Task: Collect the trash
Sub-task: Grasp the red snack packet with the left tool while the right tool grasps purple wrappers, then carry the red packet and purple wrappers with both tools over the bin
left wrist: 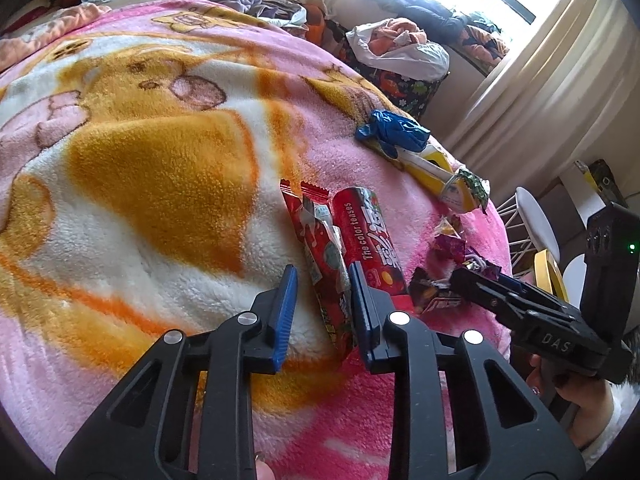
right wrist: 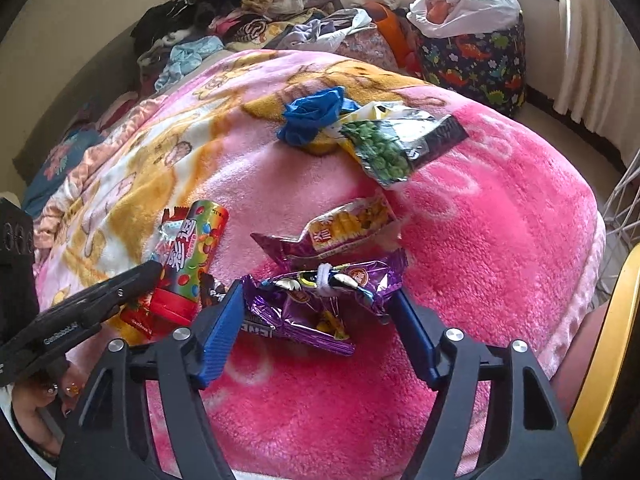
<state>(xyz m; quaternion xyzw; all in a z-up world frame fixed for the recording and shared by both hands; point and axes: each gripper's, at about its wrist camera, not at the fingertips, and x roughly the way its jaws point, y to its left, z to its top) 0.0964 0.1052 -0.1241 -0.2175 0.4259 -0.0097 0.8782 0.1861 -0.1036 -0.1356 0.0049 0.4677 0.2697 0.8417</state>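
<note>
Nothing looks collected yet: all the trash is still lying on the blanket [left wrist: 140, 168] covering the bed. The left hand-held gripper [left wrist: 322, 300] is straddling a red wrapper [left wrist: 326, 276] beside the red tube [left wrist: 366, 240], its jaws unclenched and not visibly pressing. The right hand-held gripper [right wrist: 316, 316] is standing wide around a purple wrapper [right wrist: 312, 300], not gripping it. A blue glove [right wrist: 312, 116], pea bag [right wrist: 384, 152] and yellow packet [right wrist: 352, 224] are waiting farther off.

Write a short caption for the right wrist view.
Right claw open around a purple wrapper on a pink blanket.
</note>
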